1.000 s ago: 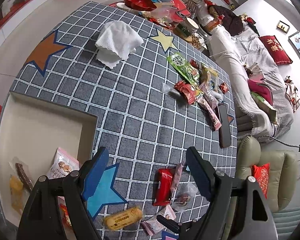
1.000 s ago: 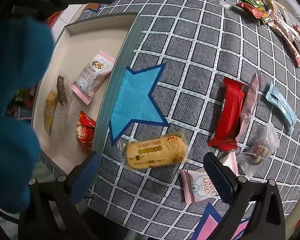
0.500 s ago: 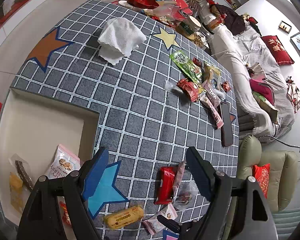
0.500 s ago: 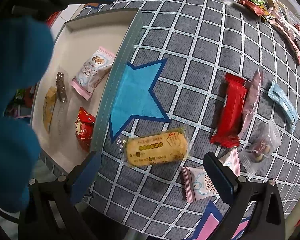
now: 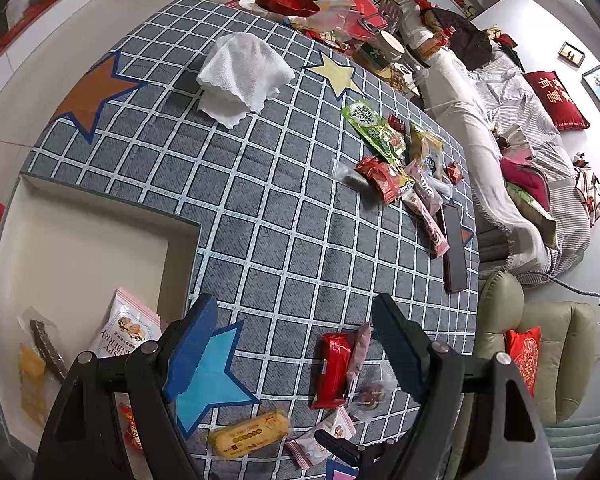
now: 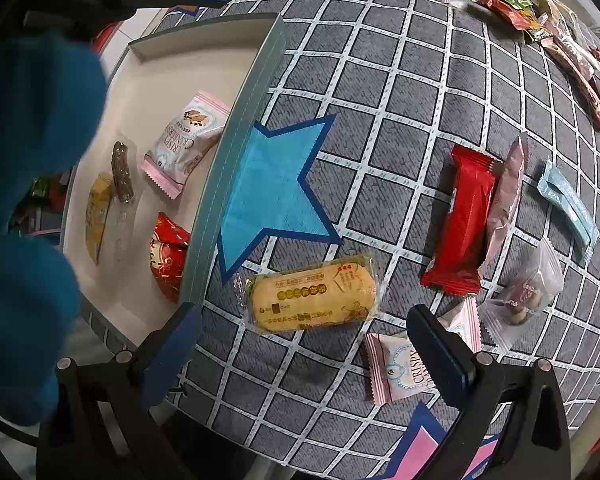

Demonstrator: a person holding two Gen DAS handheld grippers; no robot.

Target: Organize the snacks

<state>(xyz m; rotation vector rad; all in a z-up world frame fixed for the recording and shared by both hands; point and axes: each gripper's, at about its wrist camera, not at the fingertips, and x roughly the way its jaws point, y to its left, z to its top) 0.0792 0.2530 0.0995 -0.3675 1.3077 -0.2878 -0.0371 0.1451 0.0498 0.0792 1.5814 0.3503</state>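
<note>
Between picks: both tongs released and empty, hovering over the checked counter. Right tongs spread wide, directly above the yellow biscuit pack, which lies flat between and just ahead of the tips, beside the blue star patch. Cream tray off to the left of these tongs, already holding a pink Crispy Cranberry pack, a chocolate bar, a yellow pack and a red one. Red wrapper, mauve pouch and clear bag ahead to the right. Left tongs likewise agape, nothing between the tips. Likely next: lower straight down, pinch the biscuit pack across its short side, carry left over the tray rim. Thin, slippery film; risk of sliding out.
</note>
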